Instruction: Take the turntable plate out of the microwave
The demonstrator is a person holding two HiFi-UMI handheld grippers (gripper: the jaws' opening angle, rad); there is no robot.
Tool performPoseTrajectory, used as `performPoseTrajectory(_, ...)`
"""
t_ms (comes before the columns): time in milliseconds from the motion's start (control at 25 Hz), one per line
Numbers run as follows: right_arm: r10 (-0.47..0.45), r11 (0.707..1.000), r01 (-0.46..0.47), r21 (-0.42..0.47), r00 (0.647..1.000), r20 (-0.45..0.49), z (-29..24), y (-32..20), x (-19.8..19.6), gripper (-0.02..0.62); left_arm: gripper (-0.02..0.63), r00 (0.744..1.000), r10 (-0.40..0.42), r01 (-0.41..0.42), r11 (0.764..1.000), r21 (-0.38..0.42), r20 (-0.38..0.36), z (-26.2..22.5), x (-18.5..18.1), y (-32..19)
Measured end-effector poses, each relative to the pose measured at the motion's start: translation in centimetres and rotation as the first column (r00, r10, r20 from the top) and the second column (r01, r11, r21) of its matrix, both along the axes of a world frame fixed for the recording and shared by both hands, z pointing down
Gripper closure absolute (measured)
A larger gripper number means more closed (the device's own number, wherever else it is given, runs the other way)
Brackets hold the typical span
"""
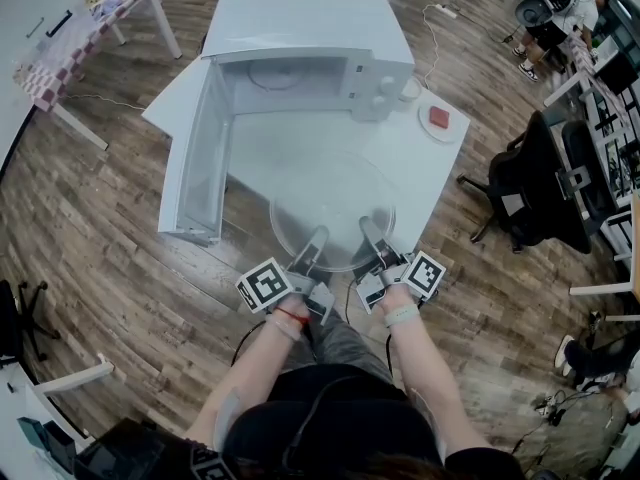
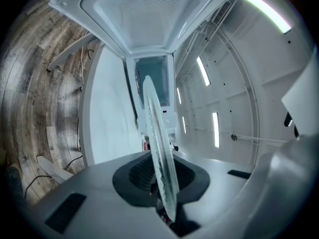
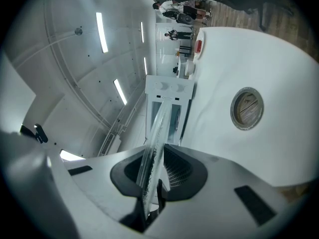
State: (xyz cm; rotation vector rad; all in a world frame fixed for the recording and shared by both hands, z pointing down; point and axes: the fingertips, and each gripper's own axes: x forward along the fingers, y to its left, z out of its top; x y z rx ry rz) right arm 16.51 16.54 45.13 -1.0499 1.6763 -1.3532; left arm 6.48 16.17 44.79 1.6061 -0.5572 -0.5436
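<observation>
The clear glass turntable plate is outside the white microwave, held level above the white table in front of the open cavity. My left gripper is shut on the plate's near rim left of centre. My right gripper is shut on the rim just to the right. In the left gripper view the plate runs edge-on between the jaws of the left gripper. The right gripper view shows the plate the same way, clamped by the right gripper.
The microwave door stands swung open to the left, beside the plate. A small white dish with a red item and a cup sit at the table's right. Office chairs stand to the right on the wooden floor.
</observation>
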Motion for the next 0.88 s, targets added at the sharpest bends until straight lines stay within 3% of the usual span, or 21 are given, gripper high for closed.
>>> performPoseTrajectory(80,0.002,1.000,-0.002,-0.001,1.000,0.000,0.1,0.0,0.0,0.541,0.577,0.999,0.000,0.000,1.000,-0.003,-0.033,-0.3,0.2,-0.1)
performPoseTrajectory(240,0.007,1.000,-0.007,0.000,1.000,0.001,0.0,-0.3,0.0,0.541,0.577,0.999,0.010,-0.010,1.000,0.001,0.033,0.4,-0.2,-0.4)
performPoseTrajectory(440,0.010,1.000,-0.010,-0.007,1.000,0.013,0.2,-1.0,-0.5,0.541,0.577,0.999,0.014,-0.014,1.000,0.000,0.035,0.6,-0.7,-1.2)
performPoseTrajectory(600,0.017,1.000,-0.017,-0.008,1.000,0.005,0.5,-1.7,-1.0,0.541,0.577,1.000,0.016,-0.017,1.000,-0.012,-0.012,0.2,-1.0,-1.9)
performPoseTrajectory(720,0.022,1.000,-0.022,-0.012,1.000,0.007,0.6,-2.4,-1.6,0.541,0.577,0.999,0.026,-0.026,1.000,-0.008,0.033,0.9,-1.9,-2.6)
performPoseTrajectory(880,0.023,1.000,-0.023,-0.017,1.000,0.009,0.7,-3.1,-2.4,0.541,0.577,0.999,0.030,-0.030,0.999,-0.014,0.039,1.1,-2.6,-3.4)
